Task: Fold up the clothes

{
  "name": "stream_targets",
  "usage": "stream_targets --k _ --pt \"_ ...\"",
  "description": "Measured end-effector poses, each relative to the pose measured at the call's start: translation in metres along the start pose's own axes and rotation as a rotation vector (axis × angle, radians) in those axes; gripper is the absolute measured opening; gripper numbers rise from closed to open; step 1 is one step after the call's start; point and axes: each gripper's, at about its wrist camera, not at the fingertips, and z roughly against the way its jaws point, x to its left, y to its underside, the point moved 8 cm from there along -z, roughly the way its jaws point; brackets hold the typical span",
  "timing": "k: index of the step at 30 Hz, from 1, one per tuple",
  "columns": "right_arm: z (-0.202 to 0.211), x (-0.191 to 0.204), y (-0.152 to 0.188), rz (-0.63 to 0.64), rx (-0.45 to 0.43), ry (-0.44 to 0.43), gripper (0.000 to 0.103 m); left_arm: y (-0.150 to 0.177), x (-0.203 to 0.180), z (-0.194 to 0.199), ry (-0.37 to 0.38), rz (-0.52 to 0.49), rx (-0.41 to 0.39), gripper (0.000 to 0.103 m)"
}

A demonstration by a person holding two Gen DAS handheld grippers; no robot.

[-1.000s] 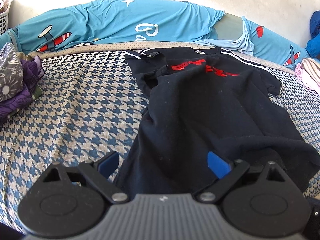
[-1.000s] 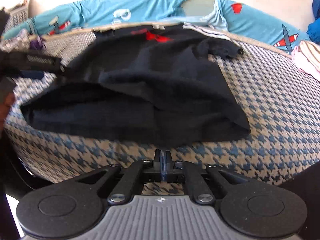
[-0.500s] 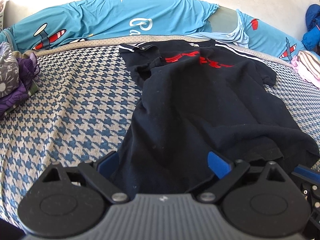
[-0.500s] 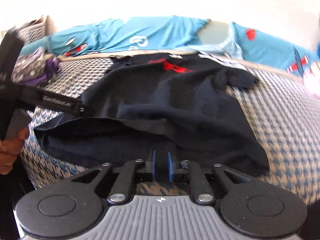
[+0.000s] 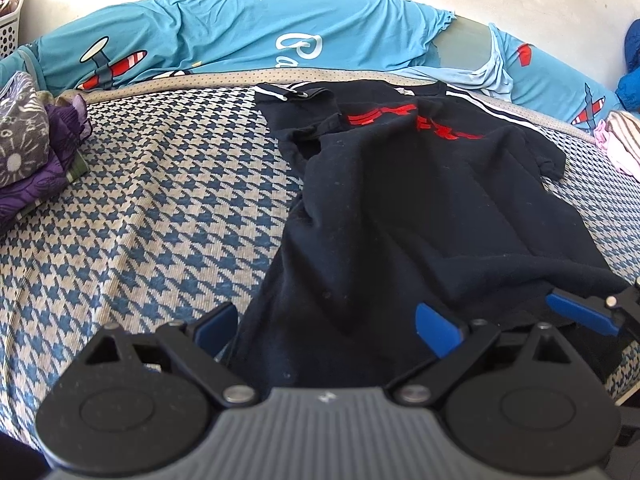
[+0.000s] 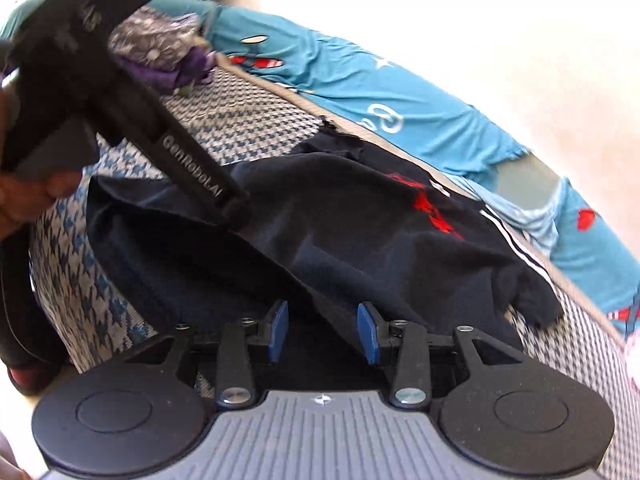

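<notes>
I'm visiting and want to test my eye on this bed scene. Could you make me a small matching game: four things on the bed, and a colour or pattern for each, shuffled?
Things:
1. T-shirt
2. Pillow cover
3. Mattress cover
4. Bundle of clothes at the left edge

Looks:
A. blue and beige houndstooth
B. purple and grey
C. black with red print
D. turquoise with aeroplanes

Pairs: 1-C, 2-D, 3-A, 4-B
</notes>
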Motion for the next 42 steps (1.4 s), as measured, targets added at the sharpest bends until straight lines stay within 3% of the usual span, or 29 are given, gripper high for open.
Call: stream_targets --k 4,6,7,8,18,22,27,32,39,42 --pt "-0.009 0.006 -0.001 0.051 -0.019 0.004 0.035 0.0 0.003 -0.001 -0.007 0.013 0.003 0.096" --pt "-0.012 0.008 -0.001 0.052 -0.023 0.004 0.023 0.0 0.004 0.0 -0.011 0.016 0.0 0.096" --pt "-0.013 0.008 -0.001 0.051 -0.024 0.004 0.01 -0.001 0.004 0.0 -0.01 0.02 -0.003 0.096" --pt "-0.014 0.008 -0.001 0.047 -0.02 -0.004 0.004 -0.001 0.005 0.001 -0.009 0.024 -0.007 0.096" --pt "0.025 0.033 -0.002 0.028 -0.029 -0.156 0.002 -0.003 -0.006 0.006 0.023 -0.011 -0.034 0.097" --pt "0.026 0.044 0.004 0.004 0.012 -0.244 0.002 0.0 -0.012 0.005 0.025 -0.041 -0.03 0.097" --pt "0.036 0.035 0.007 -0.09 0.022 -0.261 0.004 -0.001 -0.008 0.004 0.004 -0.023 -0.026 0.097" --pt "0.044 -0.002 0.012 -0.268 0.008 -0.205 0.004 0.001 0.002 0.0 -0.031 0.012 -0.006 0.097" --pt "0.044 -0.071 0.035 -0.474 0.061 0.068 0.01 0.002 0.002 0.0 -0.035 0.009 -0.002 0.097" --pt "0.047 -0.095 0.052 -0.576 0.092 0.146 0.011 0.002 0.0 -0.001 -0.031 0.007 0.0 0.097"
